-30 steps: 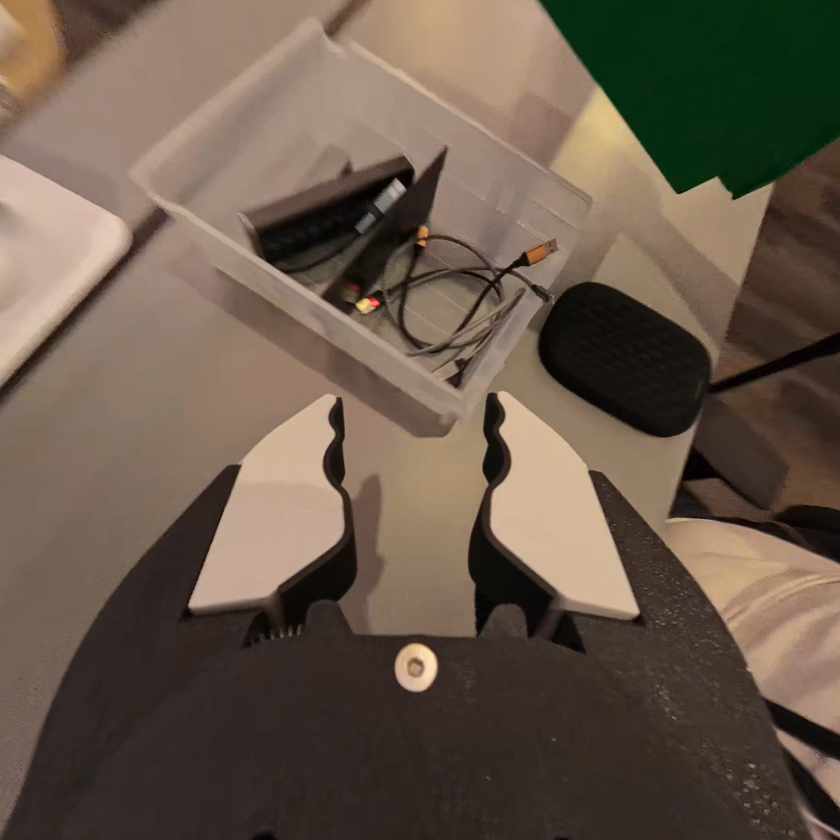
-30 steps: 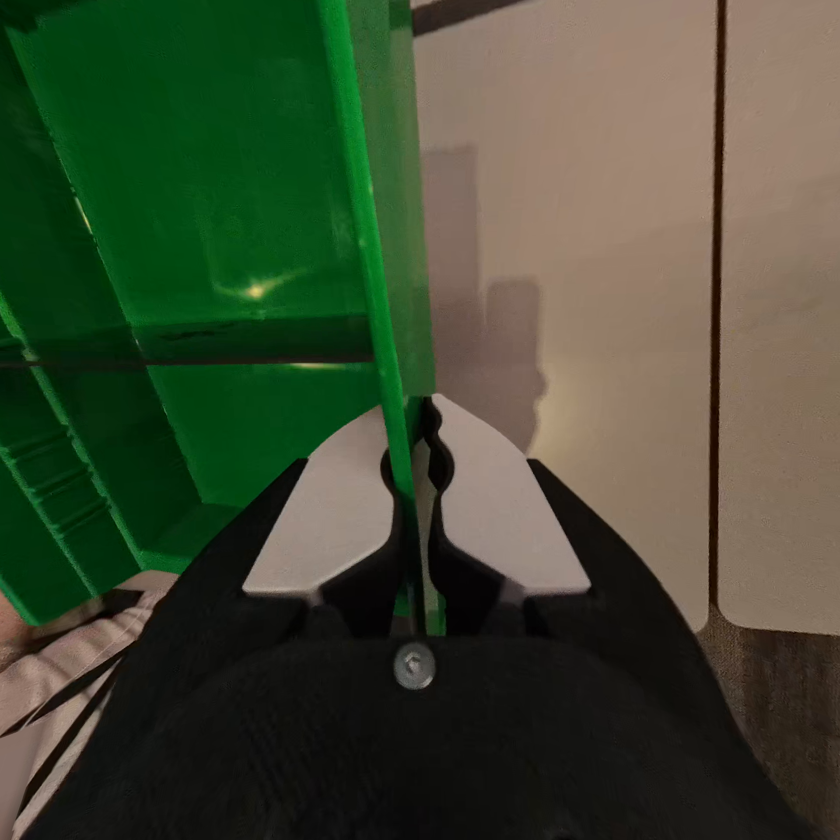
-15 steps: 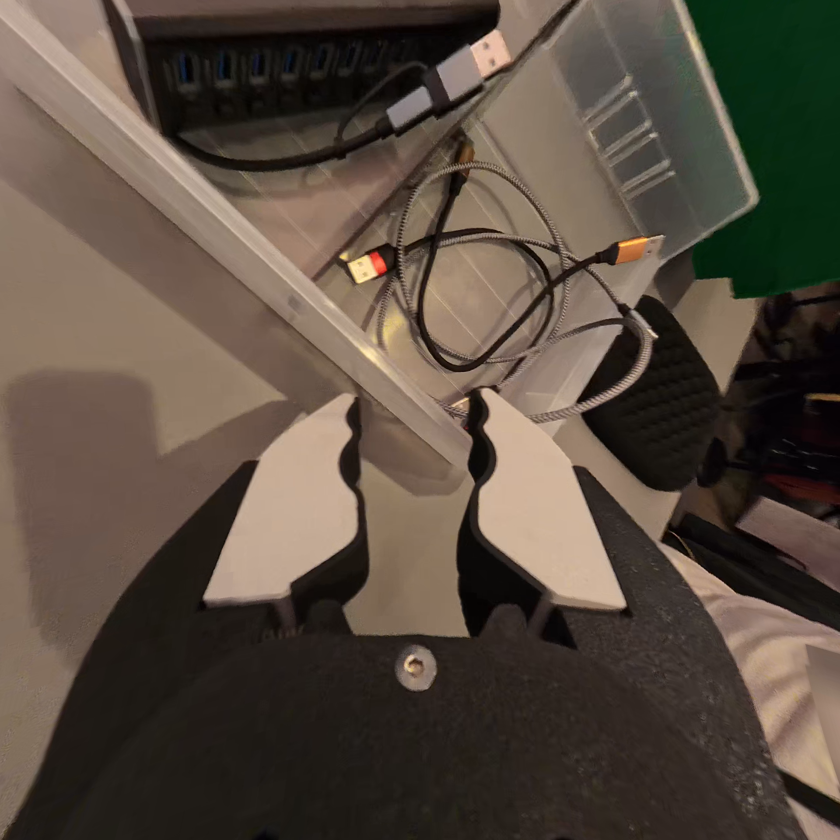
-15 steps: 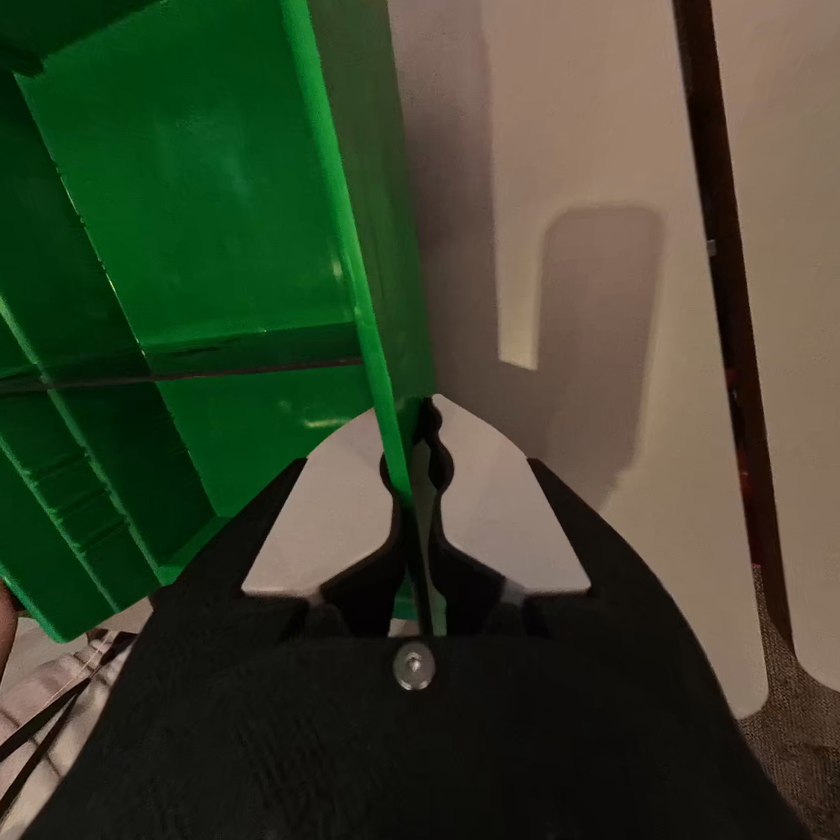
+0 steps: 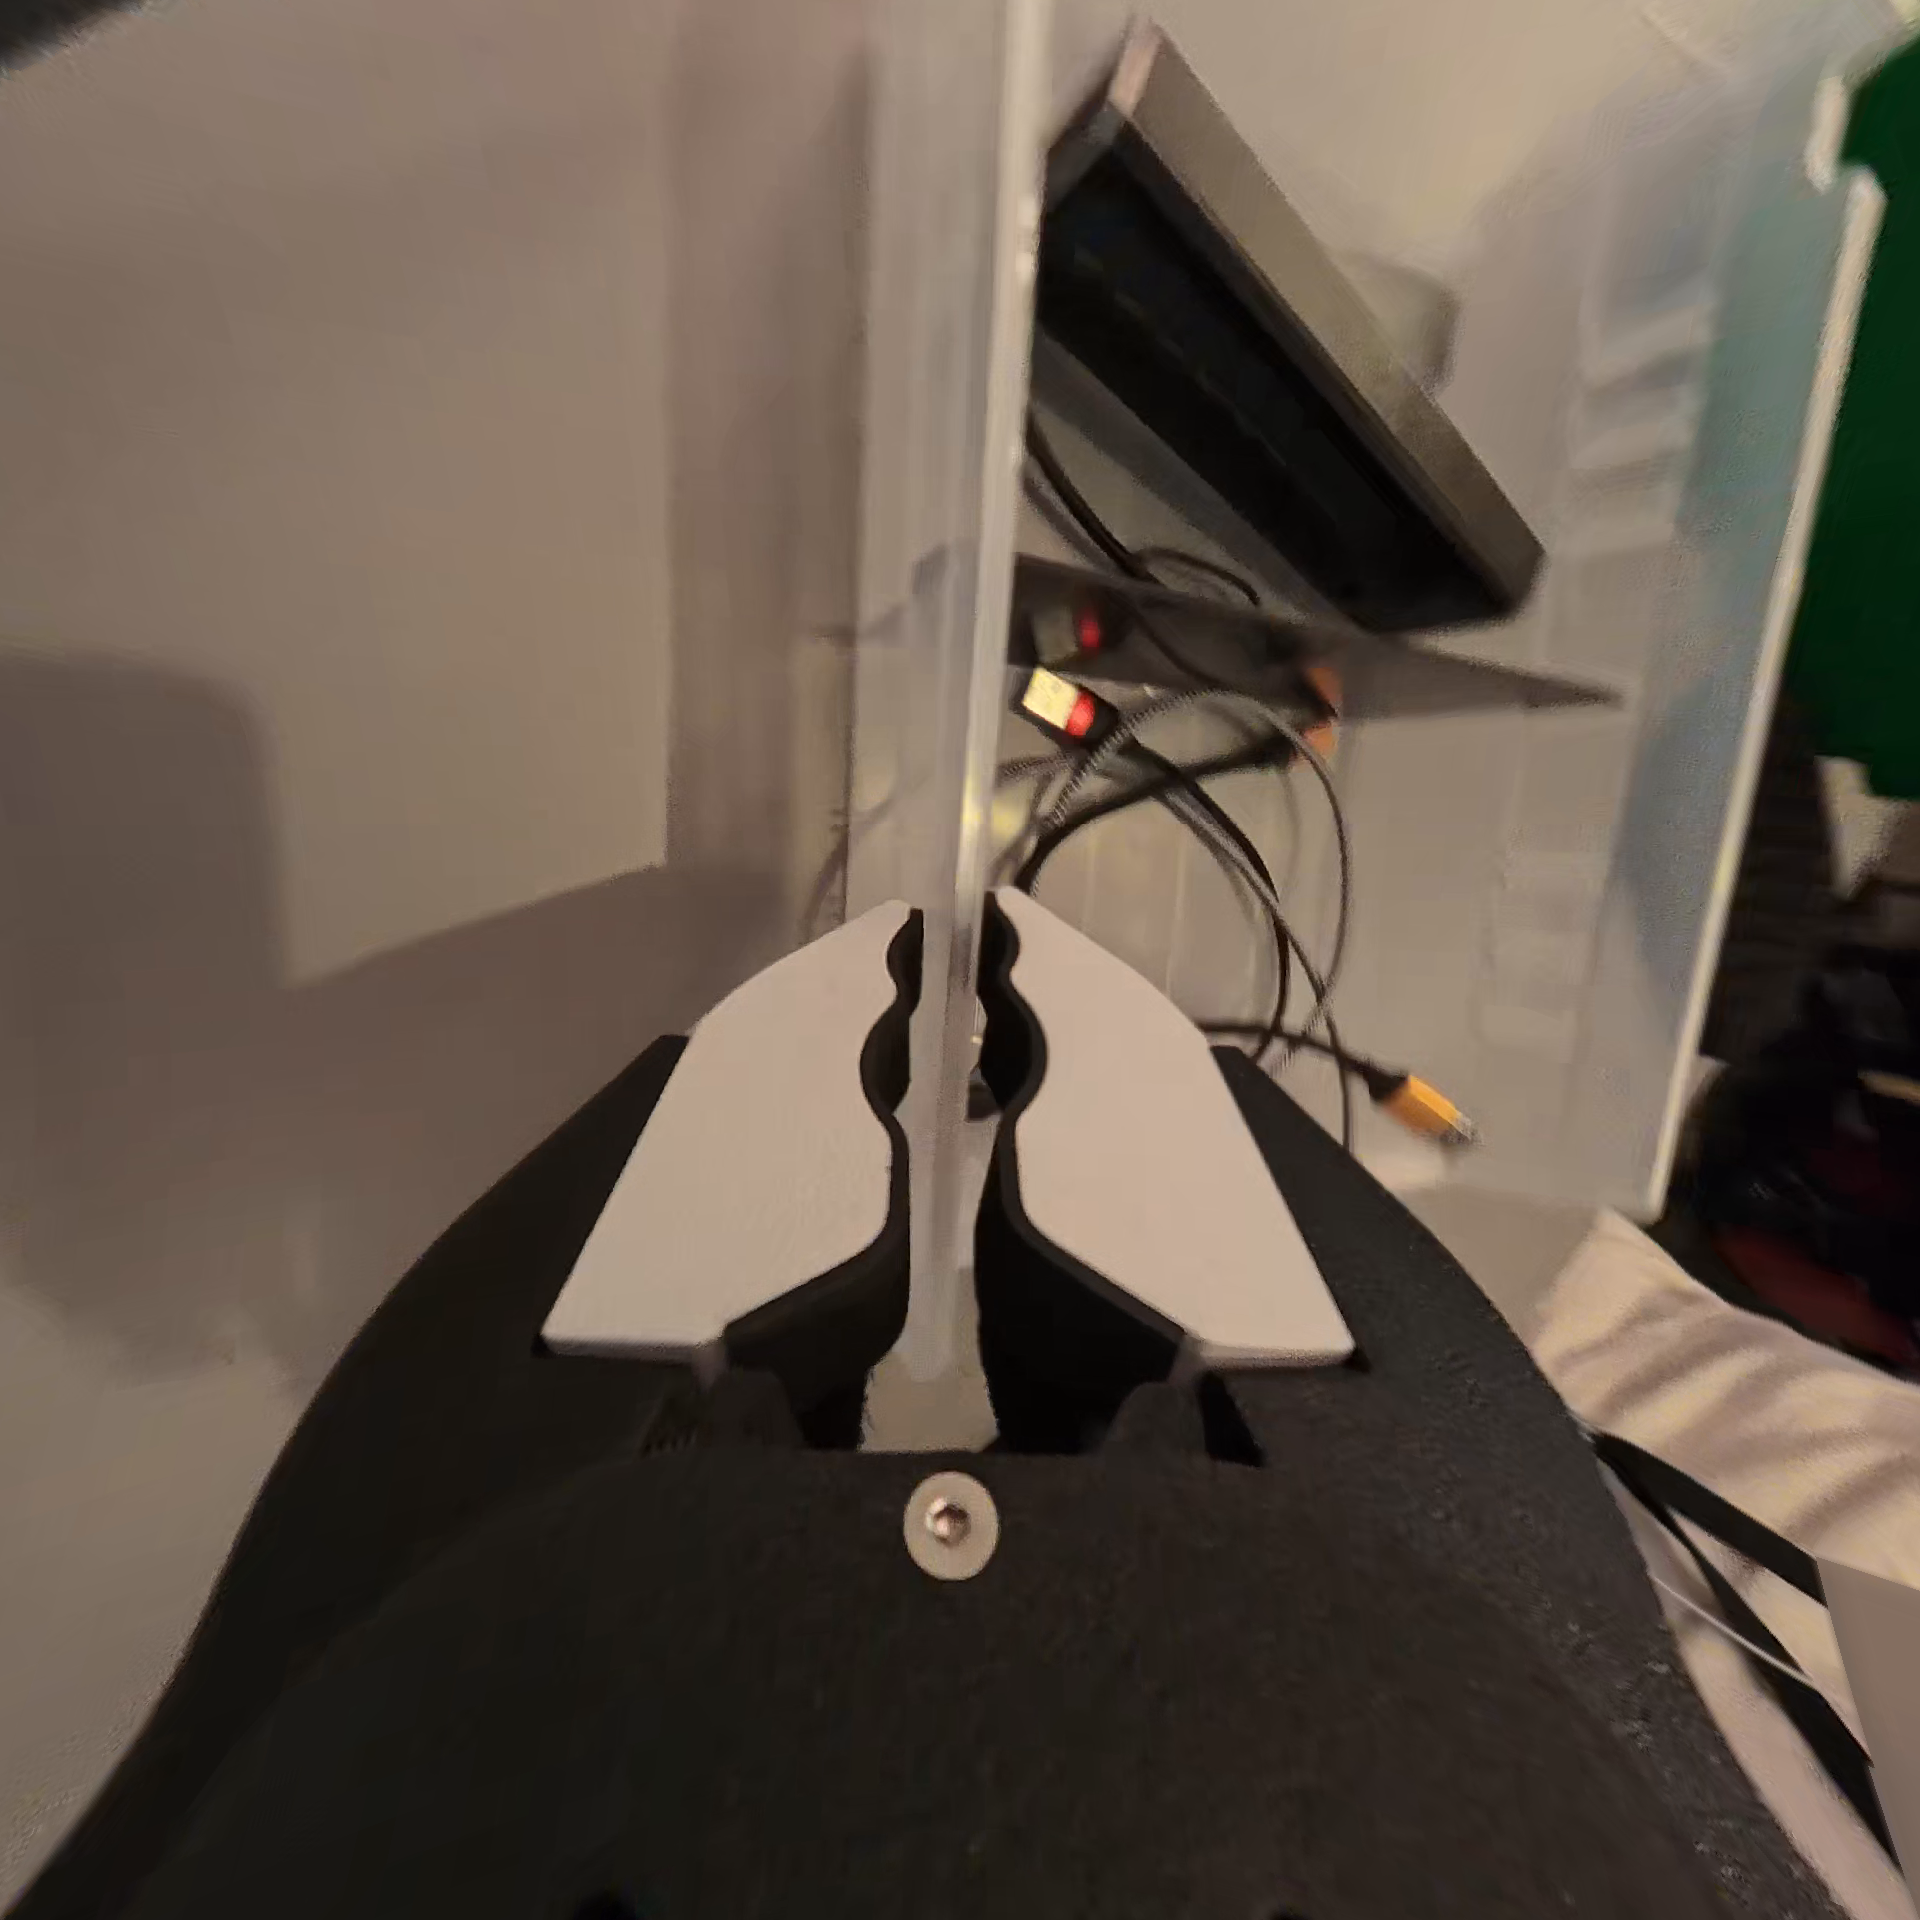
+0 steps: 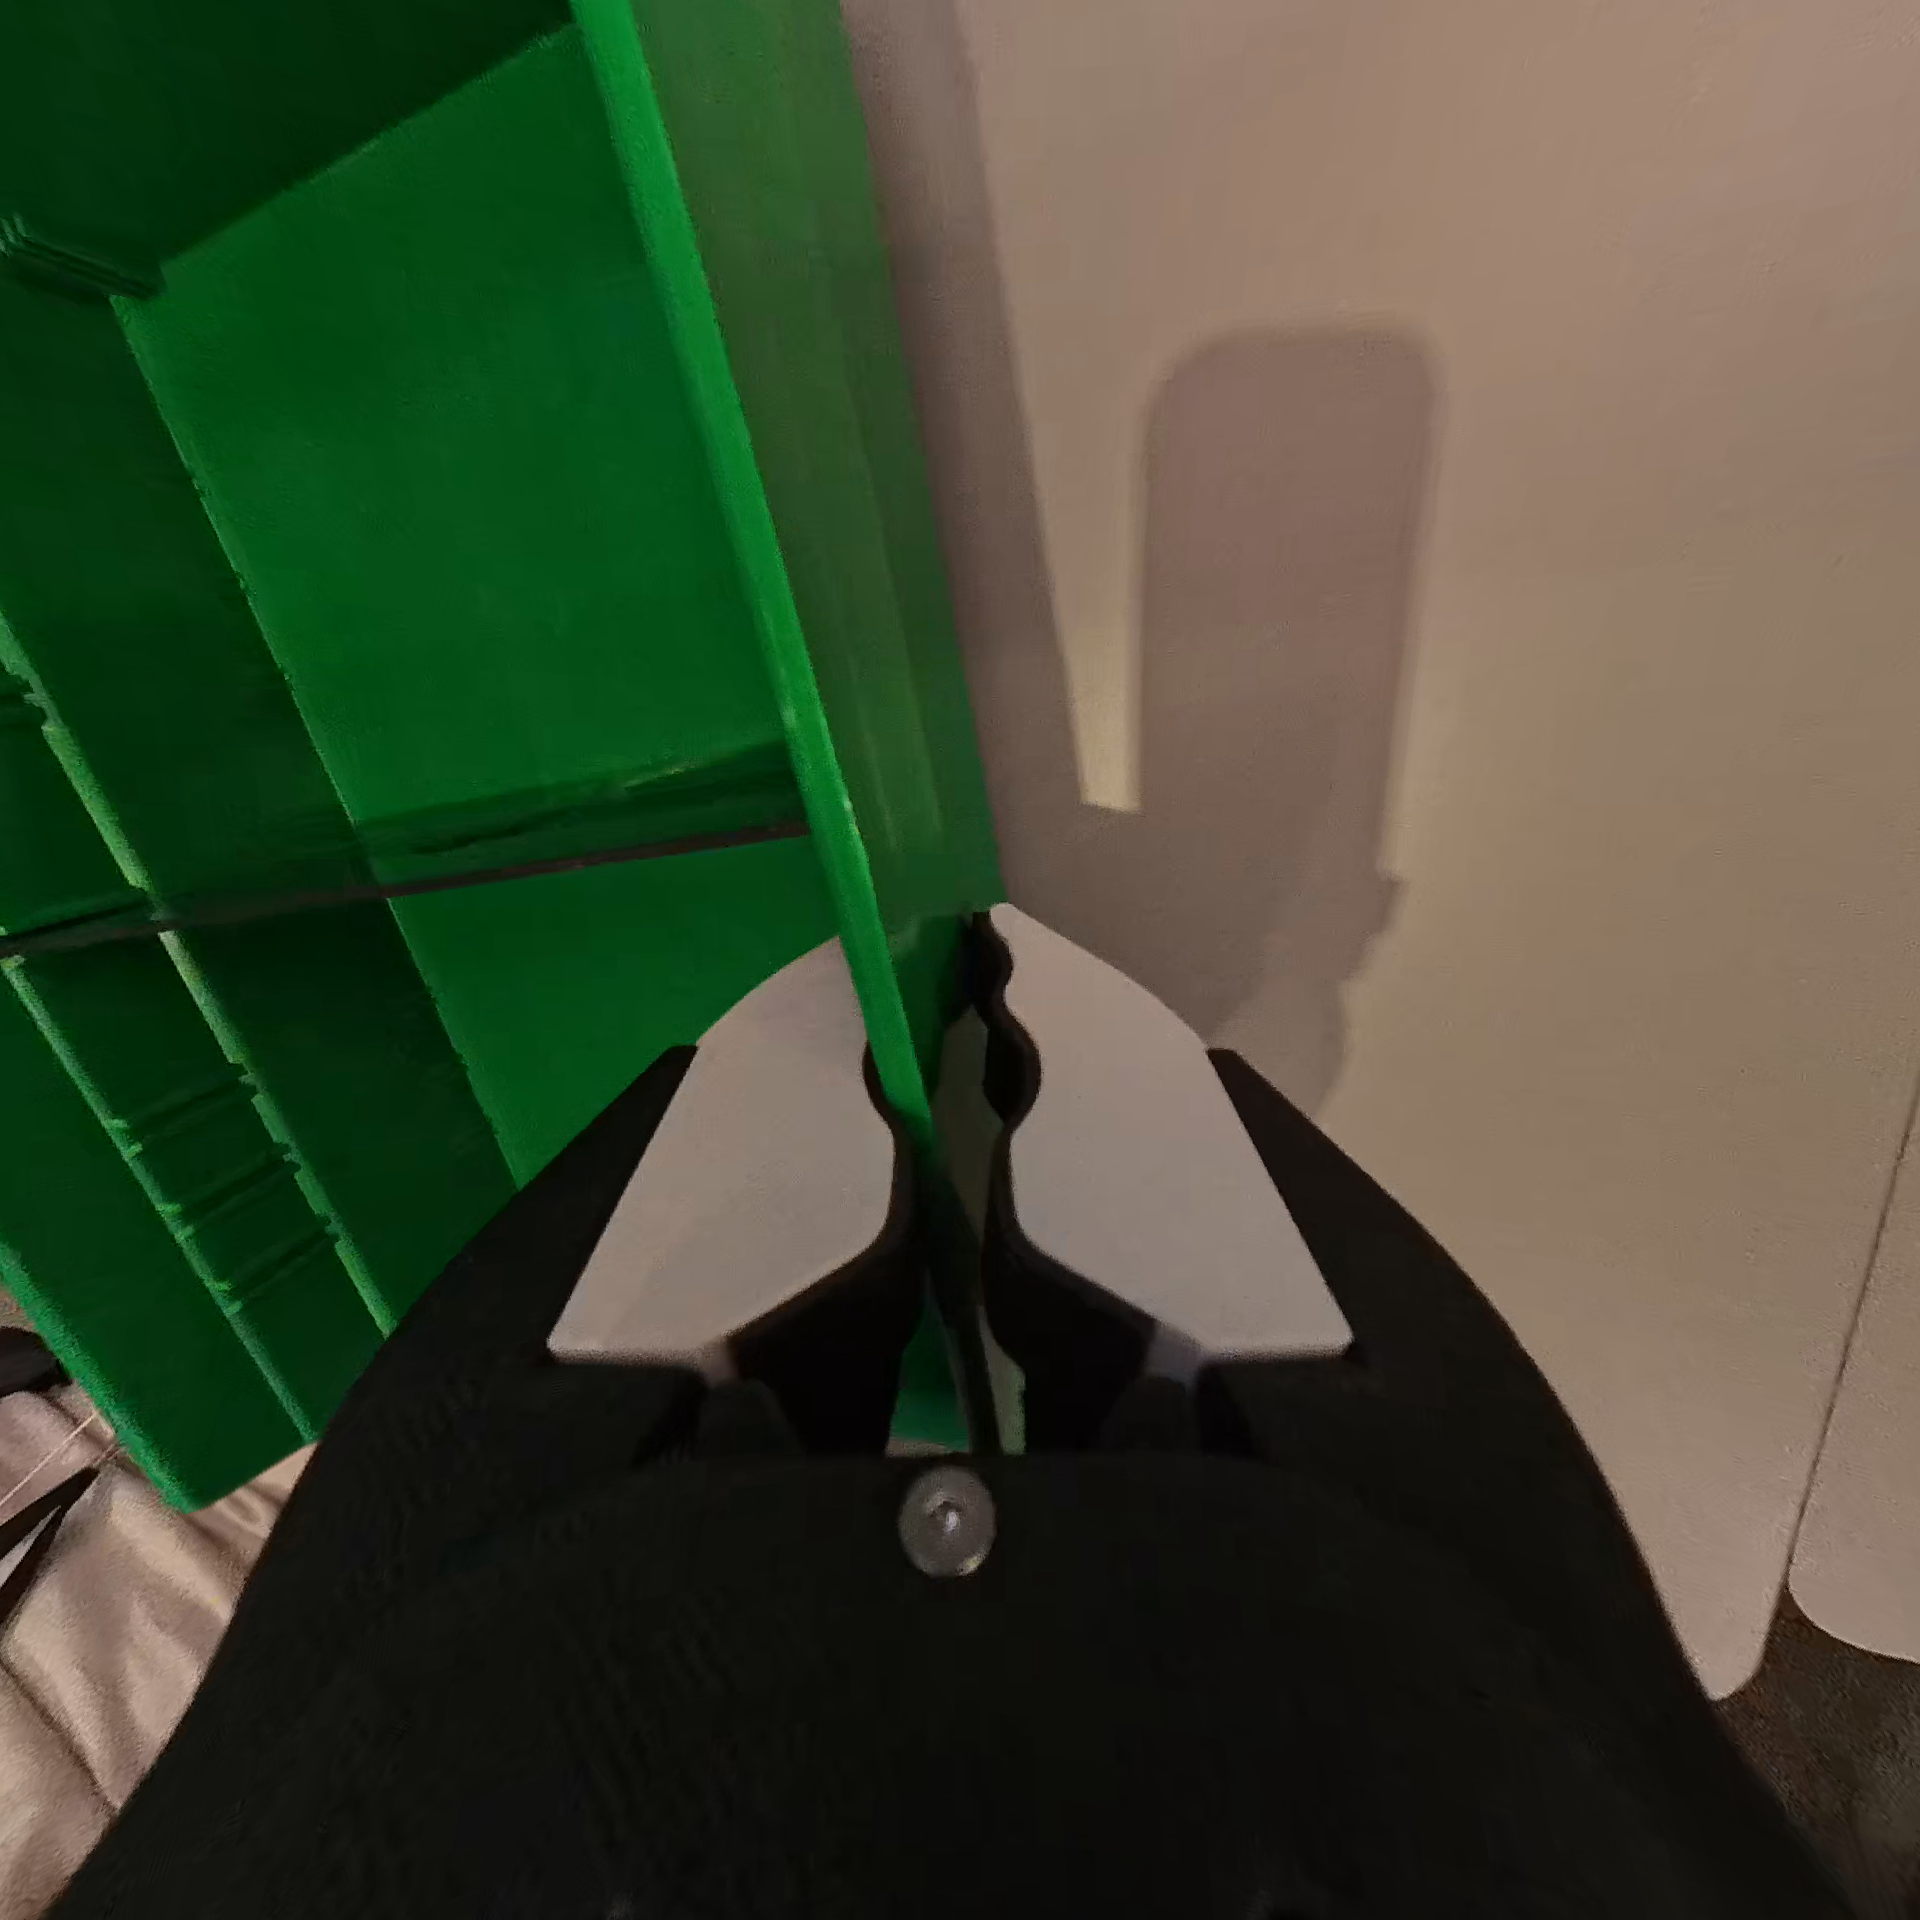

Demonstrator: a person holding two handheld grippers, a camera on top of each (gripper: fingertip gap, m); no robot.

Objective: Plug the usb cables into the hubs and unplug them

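Your left hand-held gripper (image 5: 954,920) pinched the clear bin (image 5: 977,582) wall; hubs (image 5: 1278,416) and usb cables (image 5: 1288,831) sat just right of it. Tipped, they could spill. Your right hand-held gripper (image 6: 925,925) clamped the green bin (image 6: 499,623).

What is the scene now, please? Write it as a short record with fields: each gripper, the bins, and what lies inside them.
left gripper: shut on the wall of the clear bin
right gripper: shut on the wall of the green bin
clear bin contents: dark USB hub, loose cables, one with a red plug, one with an orange plug
cables plugged in: none that I can see; the view is blurred
green bin contents: nothing visible
surface: pale table
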